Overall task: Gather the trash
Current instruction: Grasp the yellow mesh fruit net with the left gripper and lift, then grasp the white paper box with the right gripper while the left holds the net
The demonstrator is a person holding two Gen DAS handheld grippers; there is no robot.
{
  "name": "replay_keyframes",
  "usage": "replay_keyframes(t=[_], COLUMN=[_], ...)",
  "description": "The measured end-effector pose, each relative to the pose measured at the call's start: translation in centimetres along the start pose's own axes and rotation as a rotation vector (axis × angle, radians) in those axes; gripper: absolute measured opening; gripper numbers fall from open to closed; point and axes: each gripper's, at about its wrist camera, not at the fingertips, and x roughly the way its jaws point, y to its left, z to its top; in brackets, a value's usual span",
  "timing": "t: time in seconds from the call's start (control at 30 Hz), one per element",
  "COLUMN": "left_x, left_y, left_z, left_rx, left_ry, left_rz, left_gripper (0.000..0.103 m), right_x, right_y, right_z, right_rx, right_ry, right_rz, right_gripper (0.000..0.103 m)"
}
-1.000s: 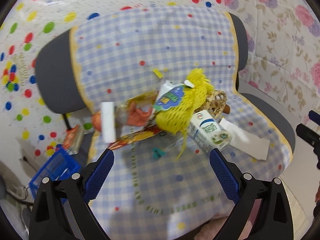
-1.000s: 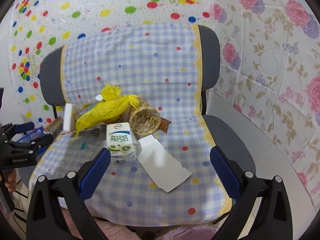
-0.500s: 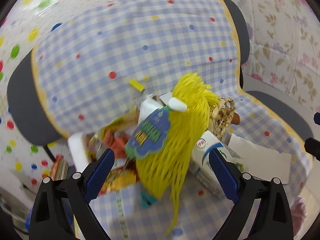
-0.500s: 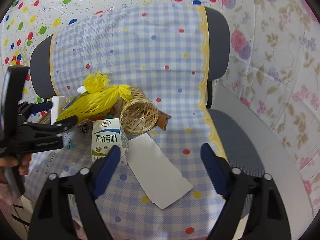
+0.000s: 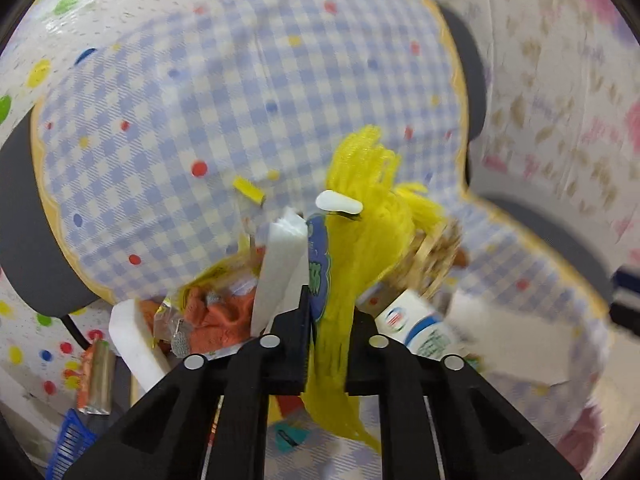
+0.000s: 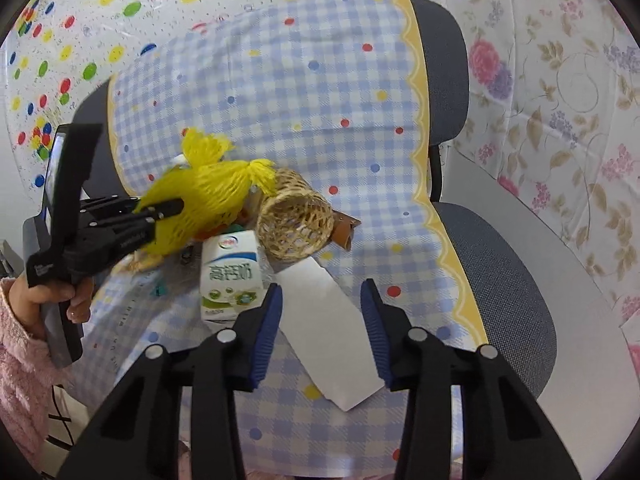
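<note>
Trash lies on a chair seat covered by a blue checked cloth (image 6: 280, 92). My left gripper (image 5: 330, 312) is shut on a yellow foam fruit net (image 5: 360, 240), which has a blue label; the net also shows in the right wrist view (image 6: 200, 196), held by the left gripper (image 6: 160, 210). My right gripper (image 6: 322, 300) is partly closed, with its jaws on either side of a white paper sheet (image 6: 332, 332) on the seat. A milk carton (image 6: 230, 276) stands just left of it, and a small wicker basket (image 6: 294, 226) lies behind.
Orange wrappers (image 5: 216, 316) and white foam pieces (image 5: 136, 344) lie at the seat's left. A blue basket (image 5: 68, 444) sits on the floor lower left. The chair's grey seat (image 6: 508, 280) extends to the right. Patterned sheets cover the walls.
My left gripper moved in and shut on the yellow net. My right gripper came down over the white paper and its jaws narrowed.
</note>
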Motion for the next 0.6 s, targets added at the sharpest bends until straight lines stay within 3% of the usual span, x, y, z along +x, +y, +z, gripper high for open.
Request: replay_keyframes(t=[0.2, 0.3, 0.43, 0.6], left_x=[-9.5, -13.4, -17.0, -18.5], left_y=[3.1, 4.2, 5.1, 6.6], left_z=[1.5, 1.4, -0.4, -5.0], left_rx=[-0.145, -0.171, -0.189, -0.254], left_ry=[-0.224, -0.288, -0.305, -0.251], left_rz=[-0.064, -0.033, 0.036, 0.104], left_gripper=[0.010, 0.010, 0.010, 0.010], right_x=[-2.3, -3.2, -3.7, -3.1], right_y=[1.2, 2.1, 3.3, 5.6], right_z=[-0.3, -0.8, -1.3, -1.9], right_rx=[-0.010, -0.017, -0.036, -0.096], right_ry=[-0.017, -0.021, -0.013, 0.007], right_rz=[-0.007, -0.003, 0.009, 0.027], right_gripper=[0.041, 0.041, 0.045, 0.055])
